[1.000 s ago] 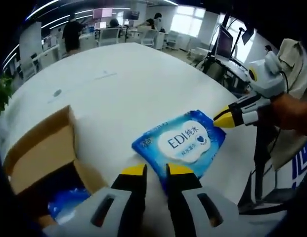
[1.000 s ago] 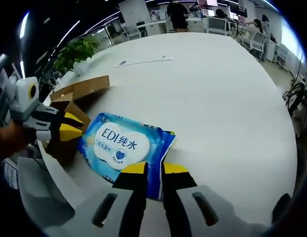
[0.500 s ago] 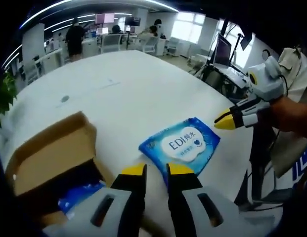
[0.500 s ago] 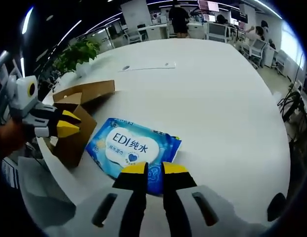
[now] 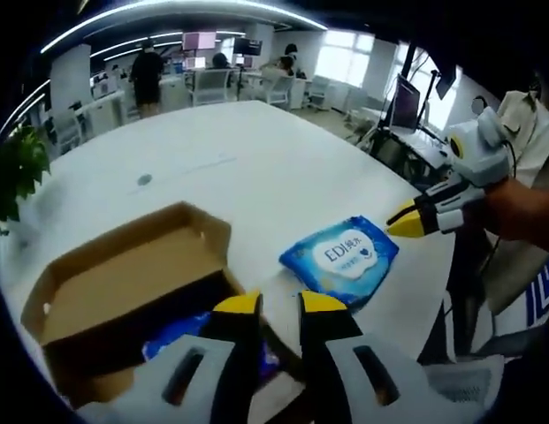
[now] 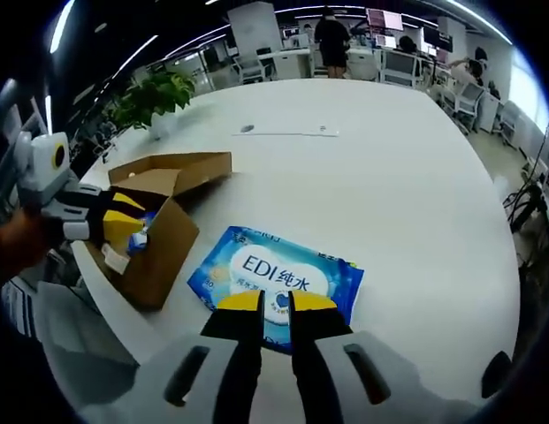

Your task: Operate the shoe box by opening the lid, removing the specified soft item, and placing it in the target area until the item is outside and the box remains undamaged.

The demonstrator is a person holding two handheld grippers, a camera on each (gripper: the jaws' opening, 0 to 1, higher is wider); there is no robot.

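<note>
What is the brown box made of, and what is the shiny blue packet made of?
The shoe box looks like plain brown cardboard: matte, with stiff folded flaps and raw tan edges. The wet wipes pack seems to be soft plastic film: glossy, printed blue and white, lying flat on the white table with slightly crinkled sealed edges. What is inside the pack cannot be seen.

Blue wipes pack [image 6: 276,276] lies flat beside open shoe box [image 6: 161,226].

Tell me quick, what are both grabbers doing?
Left gripper: shut, empty, above the open brown cardboard box.
Right gripper: shut, empty, over the blue wipes pack.
</note>
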